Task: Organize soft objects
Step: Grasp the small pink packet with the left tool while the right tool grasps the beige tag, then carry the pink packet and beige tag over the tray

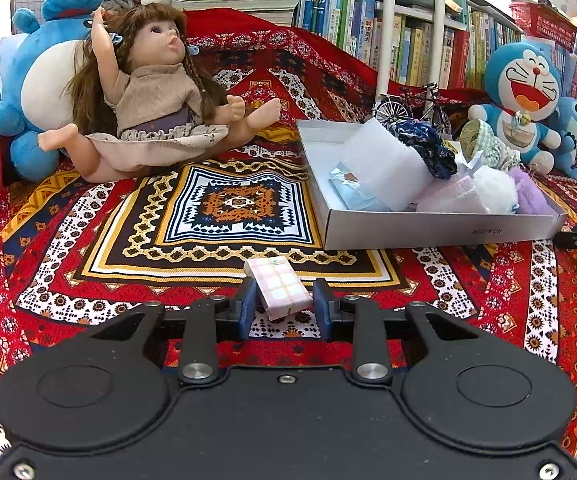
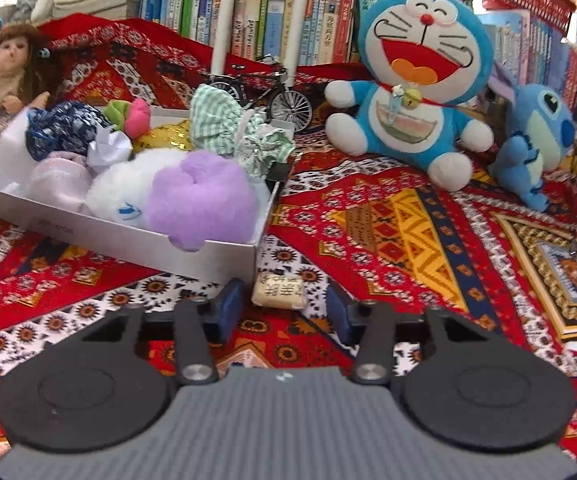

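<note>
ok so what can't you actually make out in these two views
- Left wrist view: the print on the white box wall is too small to read.
- Left wrist view: the blue packet is mostly hidden under the white foam block.
- Right wrist view: the writing on the beige pouch is blurred.
- Right wrist view: the doll is cut off by the left edge.
- Right wrist view: the box floor is covered by the purple plush and its neighbours.

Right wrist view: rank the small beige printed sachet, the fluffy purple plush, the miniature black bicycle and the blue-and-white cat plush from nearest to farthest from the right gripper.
From the right gripper:
1. Small beige printed sachet, between the fingers.
2. Fluffy purple plush, in the grey box, left.
3. Blue-and-white cat plush, right, and miniature black bicycle, centre back: too close to call.
</note>
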A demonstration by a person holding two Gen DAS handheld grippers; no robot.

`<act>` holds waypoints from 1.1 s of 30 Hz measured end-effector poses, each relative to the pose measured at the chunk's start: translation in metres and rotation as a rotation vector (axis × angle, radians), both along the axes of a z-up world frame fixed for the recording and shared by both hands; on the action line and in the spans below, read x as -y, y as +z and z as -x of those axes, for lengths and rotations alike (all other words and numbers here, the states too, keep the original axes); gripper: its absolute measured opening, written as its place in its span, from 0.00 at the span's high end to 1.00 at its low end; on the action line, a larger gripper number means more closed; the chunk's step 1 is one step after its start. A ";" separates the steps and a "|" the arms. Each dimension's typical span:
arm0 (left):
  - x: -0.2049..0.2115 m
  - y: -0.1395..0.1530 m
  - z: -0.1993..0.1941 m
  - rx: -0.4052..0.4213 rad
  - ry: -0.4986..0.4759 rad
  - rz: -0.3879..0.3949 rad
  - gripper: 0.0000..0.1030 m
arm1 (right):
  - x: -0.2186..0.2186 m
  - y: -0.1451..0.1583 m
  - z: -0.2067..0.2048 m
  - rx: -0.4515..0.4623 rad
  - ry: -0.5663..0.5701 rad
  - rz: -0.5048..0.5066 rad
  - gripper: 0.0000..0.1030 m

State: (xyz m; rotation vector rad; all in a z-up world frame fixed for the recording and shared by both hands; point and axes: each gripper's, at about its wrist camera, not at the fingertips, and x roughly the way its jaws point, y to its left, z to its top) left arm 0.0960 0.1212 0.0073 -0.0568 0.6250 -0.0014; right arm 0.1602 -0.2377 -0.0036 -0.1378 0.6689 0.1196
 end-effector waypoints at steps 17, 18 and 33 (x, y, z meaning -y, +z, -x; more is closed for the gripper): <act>0.011 0.021 0.005 0.041 -0.031 0.017 0.72 | -0.004 0.019 0.021 0.038 -0.032 -0.033 0.68; 0.012 0.022 0.005 0.043 -0.033 0.020 0.72 | -0.005 0.022 0.023 0.045 -0.028 -0.046 0.68; 0.045 0.049 -0.013 0.091 -0.096 0.045 0.72 | -0.054 0.045 0.023 0.093 0.088 -0.097 0.68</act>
